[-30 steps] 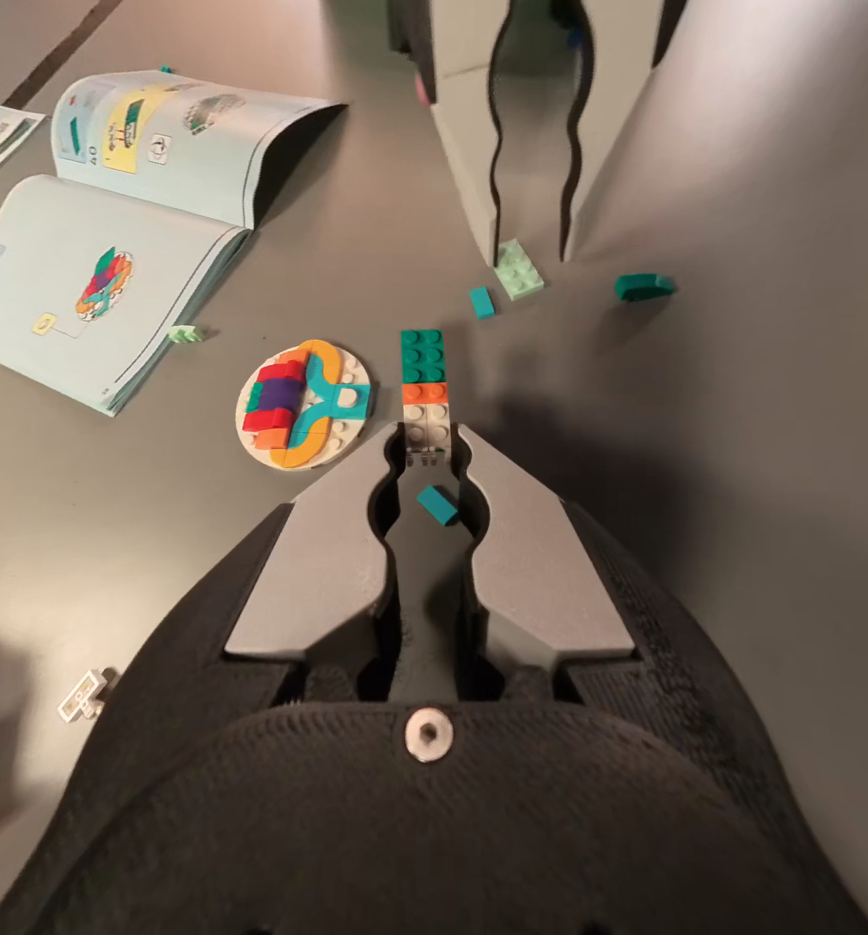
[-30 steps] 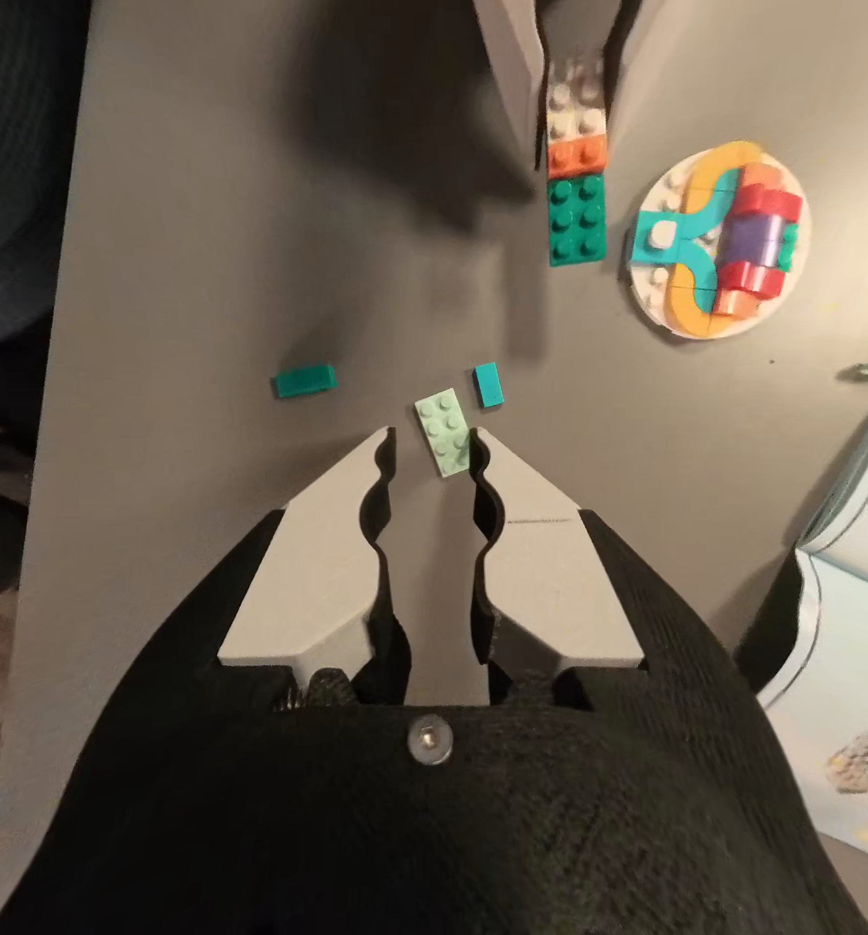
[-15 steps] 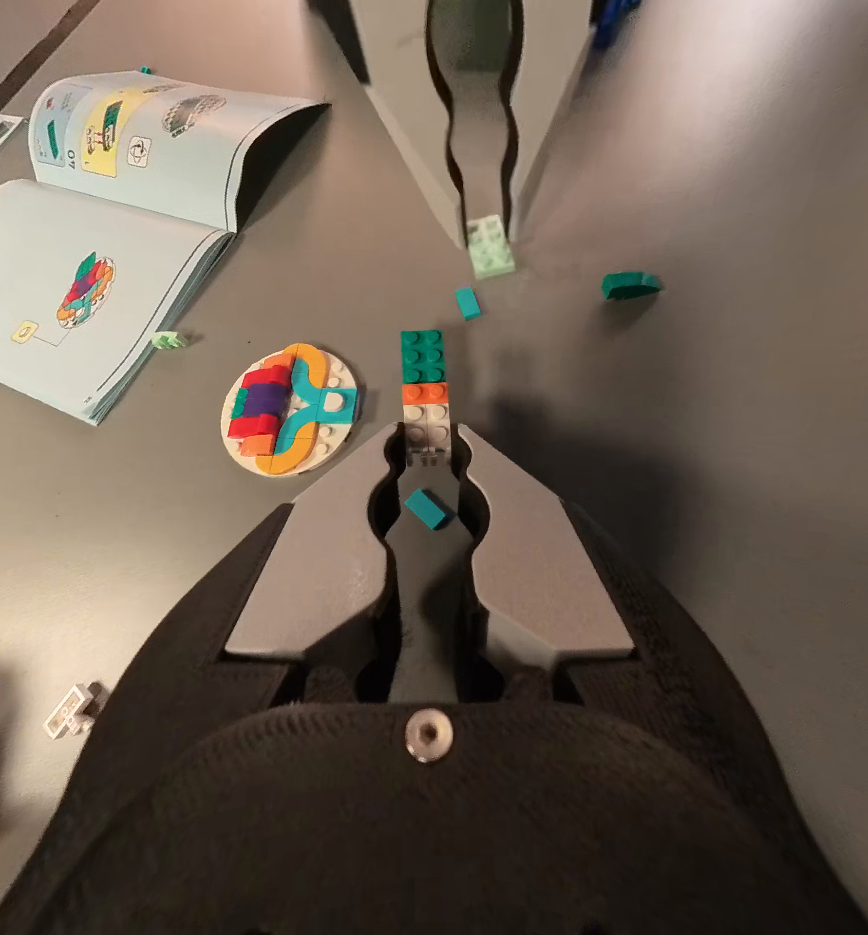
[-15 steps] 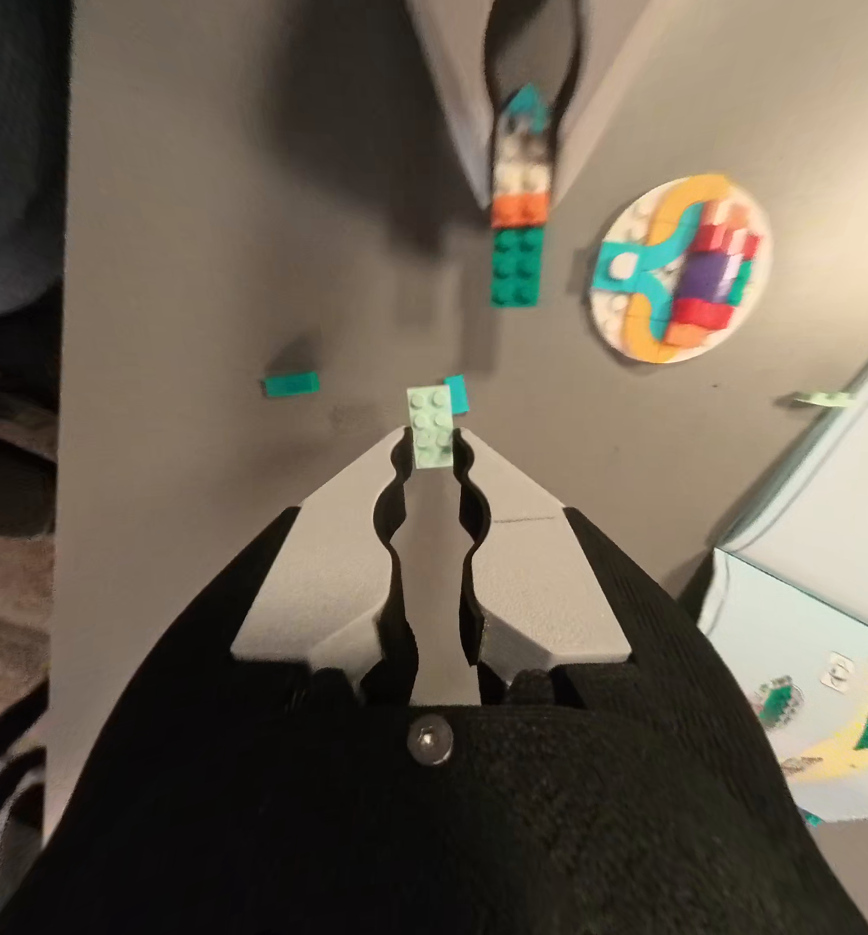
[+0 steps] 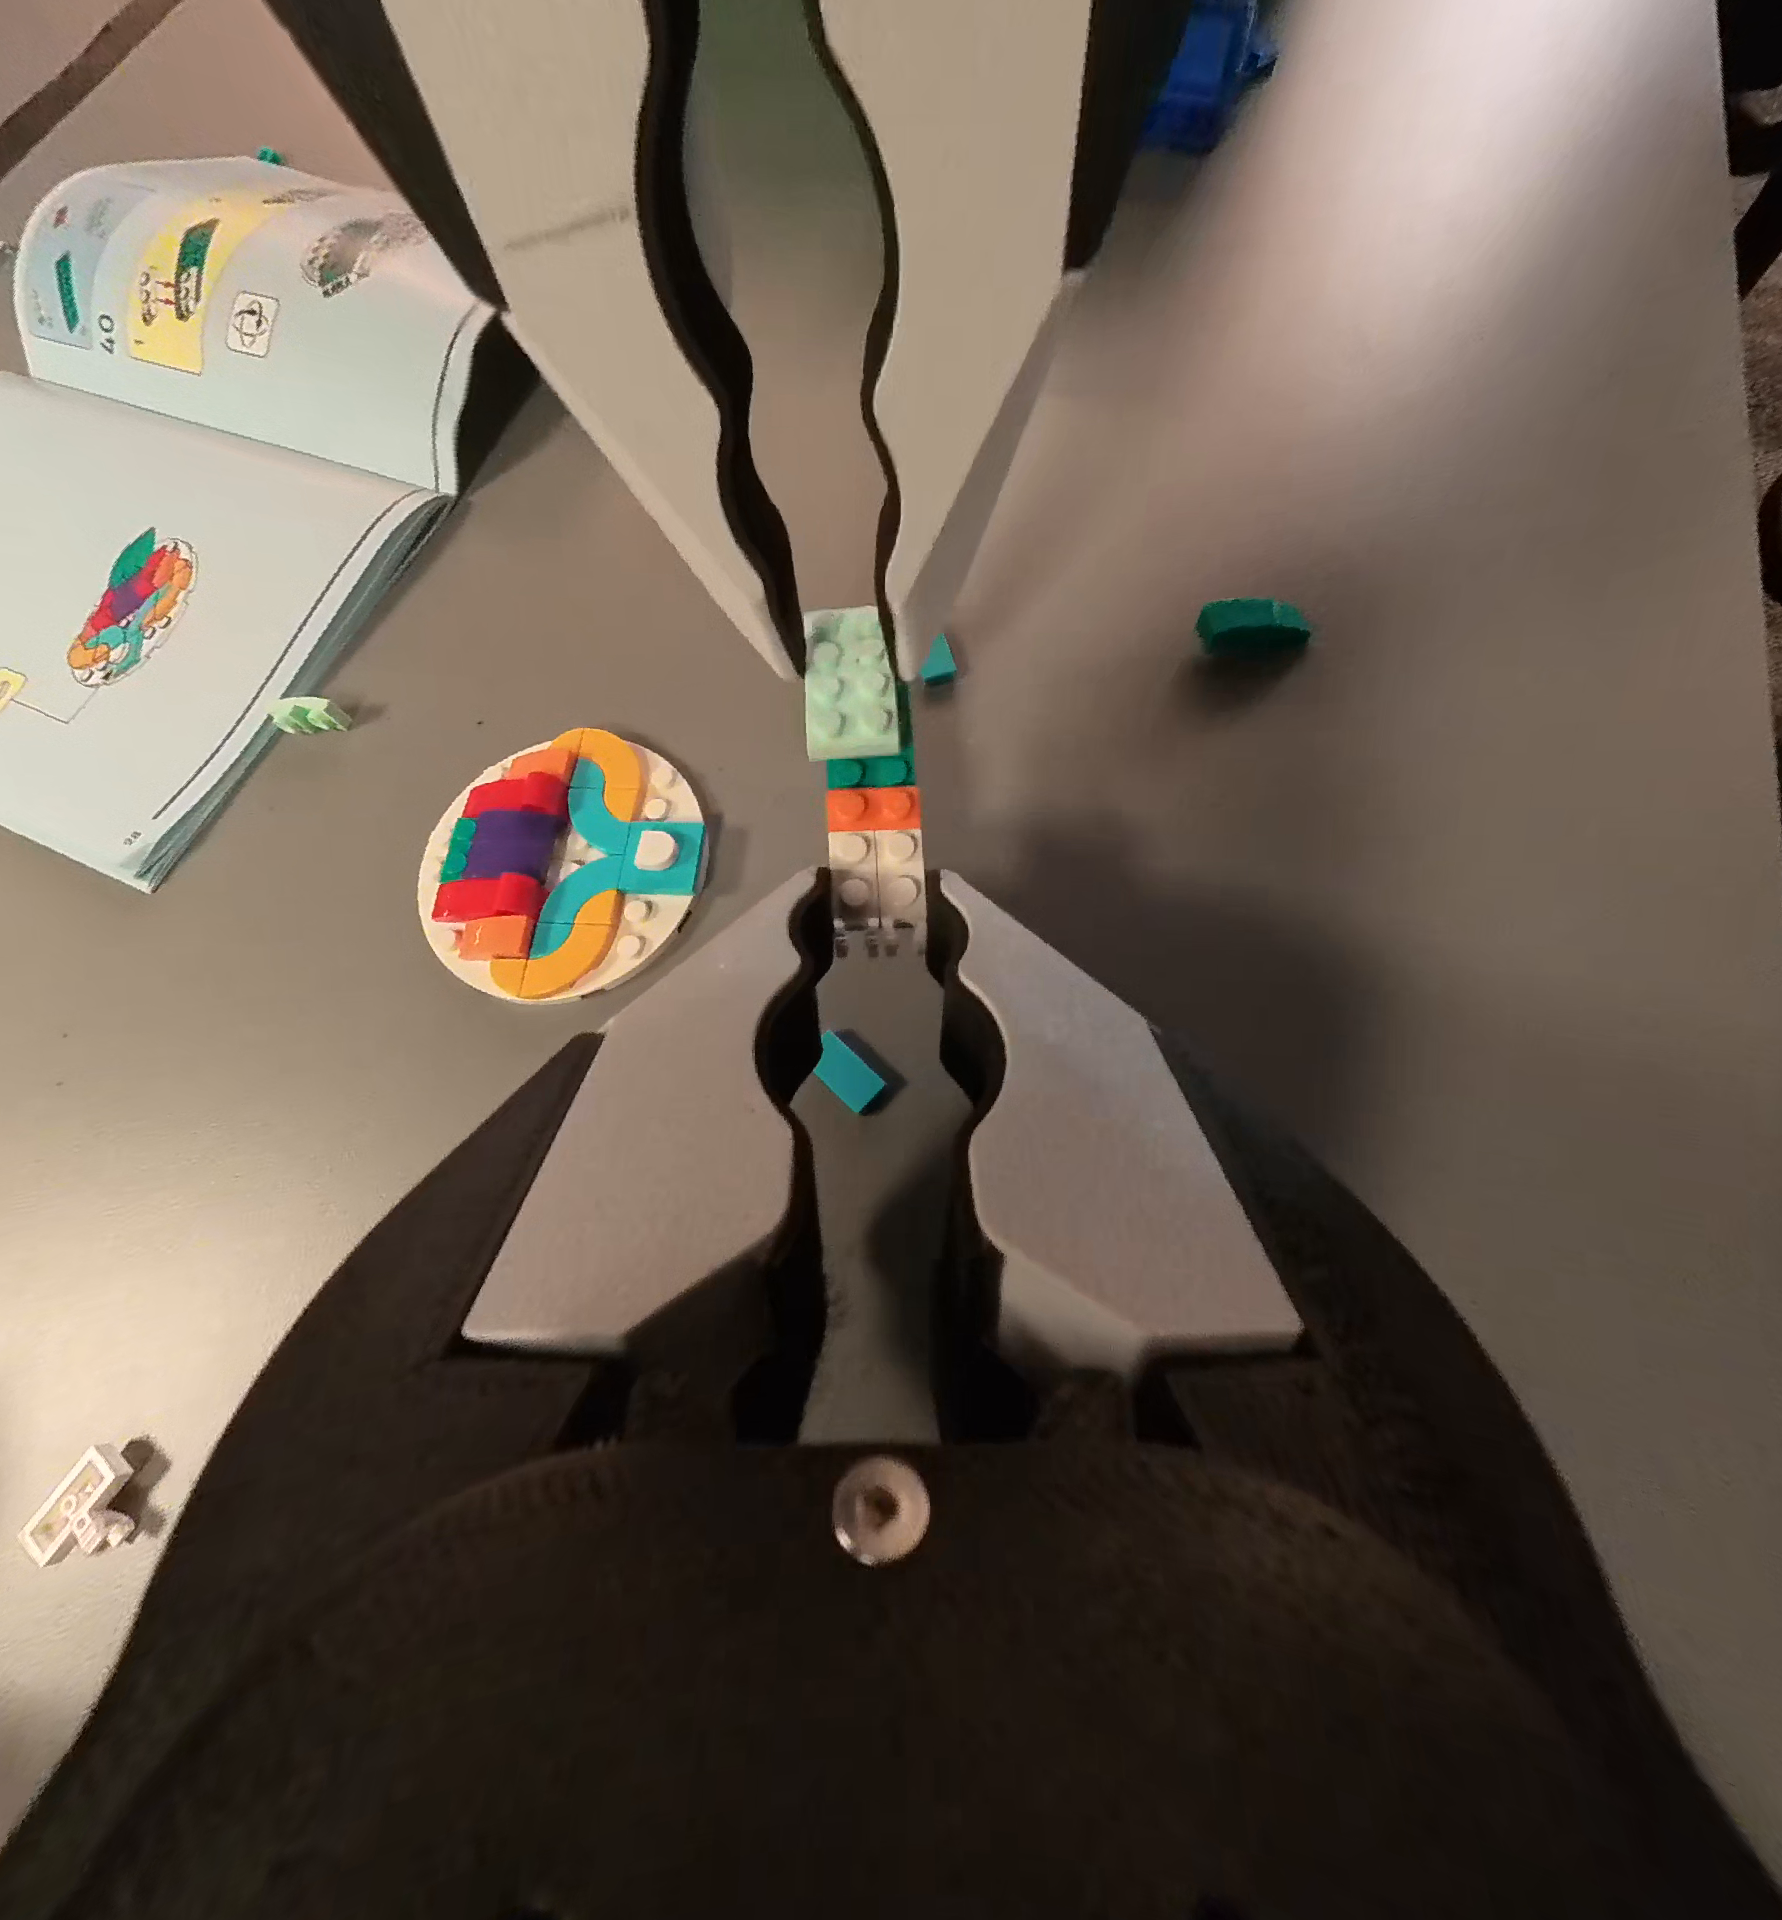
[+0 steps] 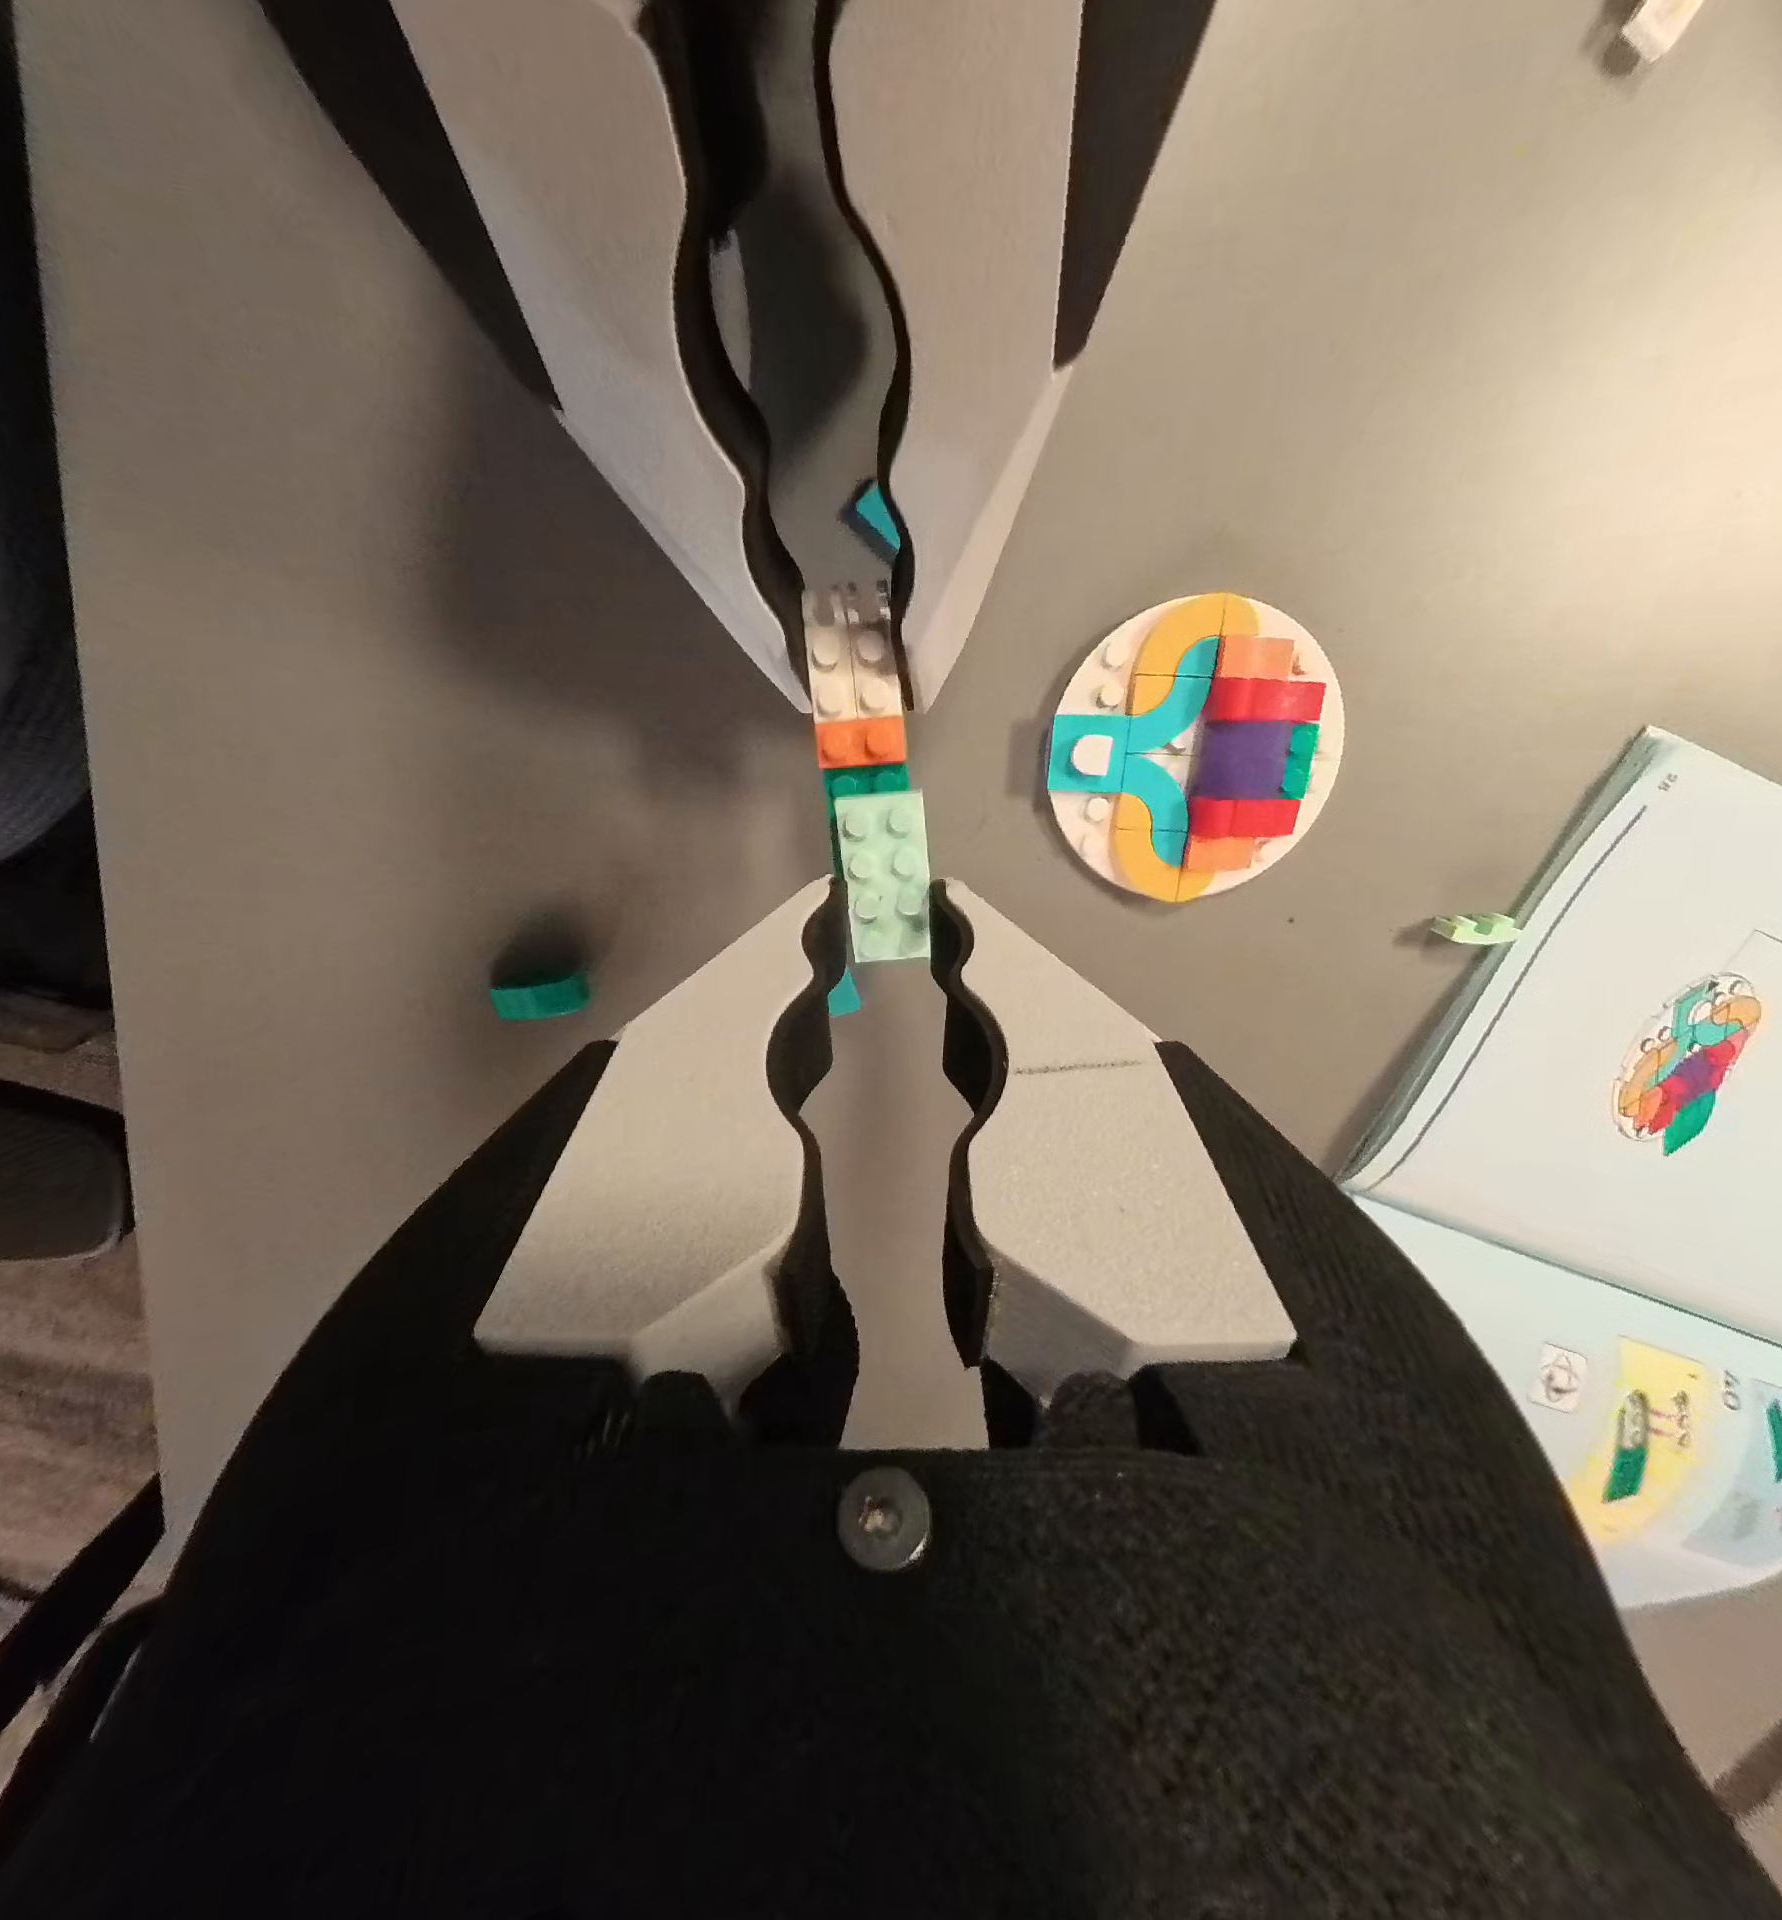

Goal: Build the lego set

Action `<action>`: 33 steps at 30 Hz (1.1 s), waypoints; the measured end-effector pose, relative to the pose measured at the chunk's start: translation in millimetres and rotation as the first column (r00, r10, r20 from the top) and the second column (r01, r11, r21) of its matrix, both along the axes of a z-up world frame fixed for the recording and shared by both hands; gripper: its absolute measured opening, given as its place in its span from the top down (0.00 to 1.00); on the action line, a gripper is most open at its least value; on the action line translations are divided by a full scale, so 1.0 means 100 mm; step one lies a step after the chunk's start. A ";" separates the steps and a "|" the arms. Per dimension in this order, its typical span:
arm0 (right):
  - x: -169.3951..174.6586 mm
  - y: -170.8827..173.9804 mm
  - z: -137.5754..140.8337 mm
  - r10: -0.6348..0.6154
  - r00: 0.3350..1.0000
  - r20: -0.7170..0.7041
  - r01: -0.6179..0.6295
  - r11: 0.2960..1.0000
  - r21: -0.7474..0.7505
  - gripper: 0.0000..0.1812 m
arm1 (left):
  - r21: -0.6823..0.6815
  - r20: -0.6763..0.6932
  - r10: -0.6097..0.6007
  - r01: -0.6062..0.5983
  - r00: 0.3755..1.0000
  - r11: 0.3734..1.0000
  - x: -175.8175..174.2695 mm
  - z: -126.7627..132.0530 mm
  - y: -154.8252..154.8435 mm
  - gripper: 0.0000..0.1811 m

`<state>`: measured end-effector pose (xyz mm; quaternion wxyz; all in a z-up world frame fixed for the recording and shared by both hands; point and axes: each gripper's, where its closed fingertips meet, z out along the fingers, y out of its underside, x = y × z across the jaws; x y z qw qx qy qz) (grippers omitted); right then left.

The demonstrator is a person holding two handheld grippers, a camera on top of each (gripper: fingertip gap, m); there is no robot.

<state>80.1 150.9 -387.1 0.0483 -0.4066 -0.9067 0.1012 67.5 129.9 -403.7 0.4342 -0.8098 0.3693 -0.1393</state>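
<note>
My left gripper (image 5: 874, 896) is shut on the white end of a strip of white, orange and dark green plates (image 5: 871, 808). My right gripper (image 6: 882, 896) is shut on a mint green plate (image 6: 885, 883) and holds it over the strip's dark green end (image 6: 861, 743), covering most of it. In the left wrist view the mint plate (image 5: 854, 688) shows between the right gripper's fingers coming from the top. I cannot tell whether the plate is pressed down on the strip. A round white disc build (image 5: 565, 862) with coloured parts lies left of the strip.
An open instruction booklet (image 5: 139, 582) lies at the left. Loose on the grey table are two teal tiles (image 5: 851, 1070) (image 5: 937, 660), a dark green curved piece (image 5: 1253, 627), a small mint piece (image 5: 307, 715) and a small white piece (image 5: 82, 1517). The table edge runs along the right. Left and right tips are no more than a few centimetres apart. The dark green curved piece (image 5: 1253, 627) lies around 8 cm away from my right fingertips. Look for it in the right wrist view (image 6: 535, 989) too.
My right gripper shut on the mint plate, lifted it off the table and carried it over the strip's green end. My left gripper kept its hold on the strip.
</note>
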 end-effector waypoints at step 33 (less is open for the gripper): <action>-0.01 -0.03 -0.01 -0.027 0.997 0.076 0.019 0.995 0.101 0.92 | 0.009 0.001 0.012 -0.012 1.000 1.000 0.00 0.01 0.02 0.92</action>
